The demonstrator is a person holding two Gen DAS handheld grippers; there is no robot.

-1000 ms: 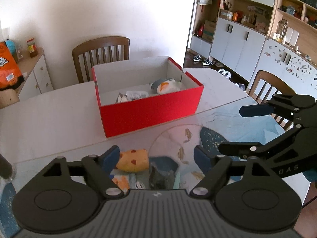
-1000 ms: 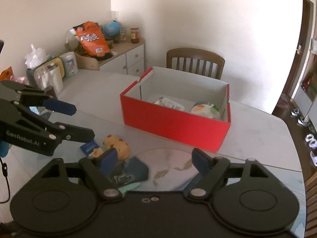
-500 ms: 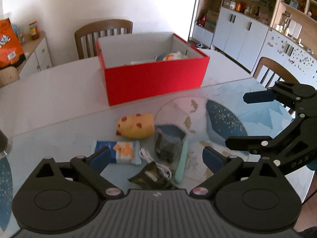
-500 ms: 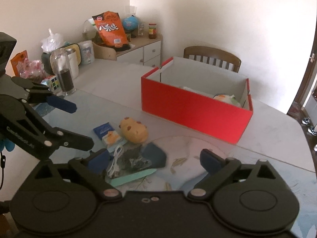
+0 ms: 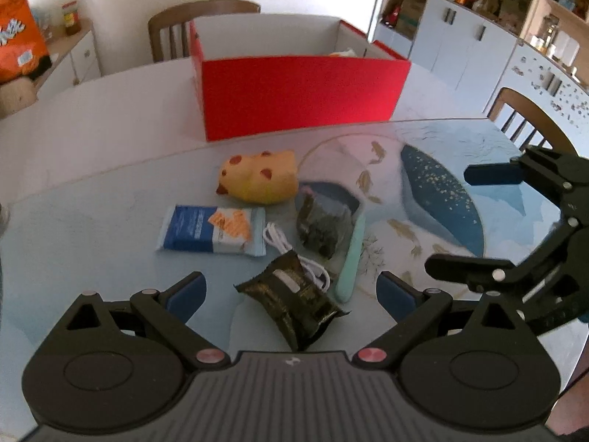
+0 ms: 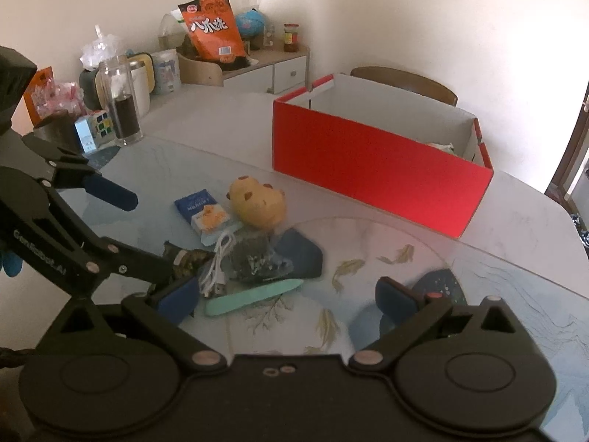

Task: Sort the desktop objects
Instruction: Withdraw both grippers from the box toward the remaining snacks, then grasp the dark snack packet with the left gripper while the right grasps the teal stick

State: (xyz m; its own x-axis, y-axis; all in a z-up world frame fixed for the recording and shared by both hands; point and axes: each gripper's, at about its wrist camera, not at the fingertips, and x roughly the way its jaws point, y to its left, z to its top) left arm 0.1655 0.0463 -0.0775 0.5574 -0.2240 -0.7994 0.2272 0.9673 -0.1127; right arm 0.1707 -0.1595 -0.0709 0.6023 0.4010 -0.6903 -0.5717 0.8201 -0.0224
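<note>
A red box (image 5: pixel 302 92) (image 6: pixel 371 169) stands on the table with a few items inside. In front of it lie a yellow spotted plush (image 5: pixel 259 182) (image 6: pixel 257 202), a blue and white packet (image 5: pixel 213 229) (image 6: pixel 204 215), a white cable (image 5: pixel 294 254) (image 6: pixel 217 269), two dark wrapped packets (image 5: pixel 294 305) (image 5: pixel 322 226) and a mint green stick (image 5: pixel 351 258) (image 6: pixel 254 296). My left gripper (image 5: pixel 291 294) is open, low over the nearer dark packet. My right gripper (image 6: pixel 285 298) is open and empty, to the right of the pile.
A glass cover with fish pictures (image 5: pixel 423 191) tops the near table. A glass bottle (image 6: pixel 123 107), a puzzle cube (image 6: pixel 99 125) and snack bags (image 6: pixel 213 29) stand at the left. Wooden chairs (image 5: pixel 198 25) (image 5: pixel 530 121) stand behind and right of the table.
Both grippers have pulled back from the red box and come down toward the pile of objects. The box now looks farther away and lower items have come into view.
</note>
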